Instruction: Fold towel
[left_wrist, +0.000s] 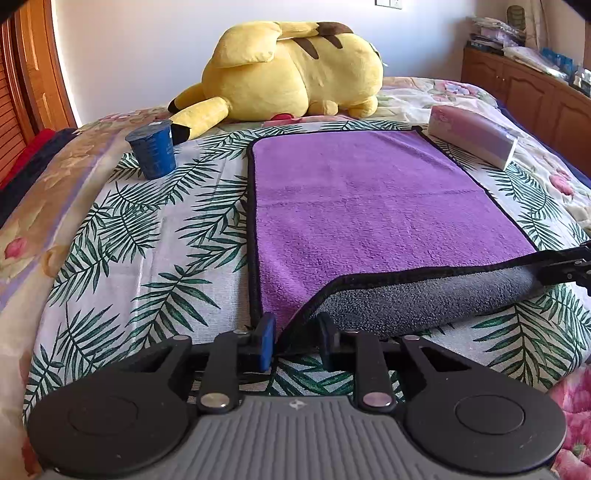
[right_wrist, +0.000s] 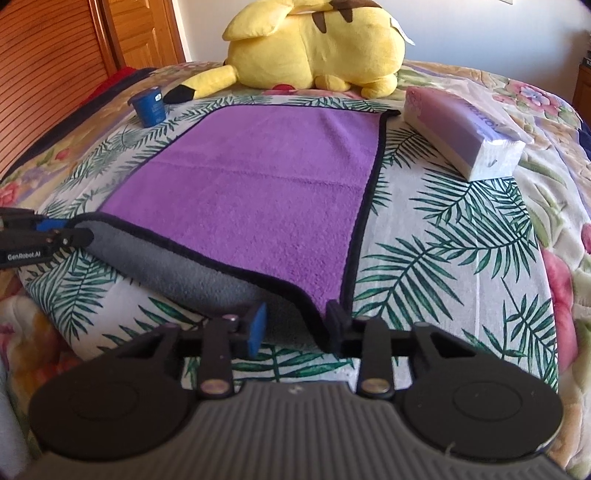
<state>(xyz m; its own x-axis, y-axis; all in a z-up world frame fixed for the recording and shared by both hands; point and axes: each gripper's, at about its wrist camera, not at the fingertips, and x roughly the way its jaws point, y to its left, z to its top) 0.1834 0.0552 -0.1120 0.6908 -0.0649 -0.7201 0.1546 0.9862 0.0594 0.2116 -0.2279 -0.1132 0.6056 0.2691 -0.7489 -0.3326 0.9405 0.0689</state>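
Purple towel (left_wrist: 369, 199) lay flat on bed (left_wrist: 147, 258), near edge lifted, grey underside showing. Left hand-held gripper (left_wrist: 295, 332) and right hand-held gripper (right_wrist: 297, 321) each pinched near corner, fingers part-closed. First fold starting; next, probably carry both corners evenly to far edge.

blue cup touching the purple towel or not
Apart. The right wrist view shows leaf-print cloth between the blue cup and the purple towel.
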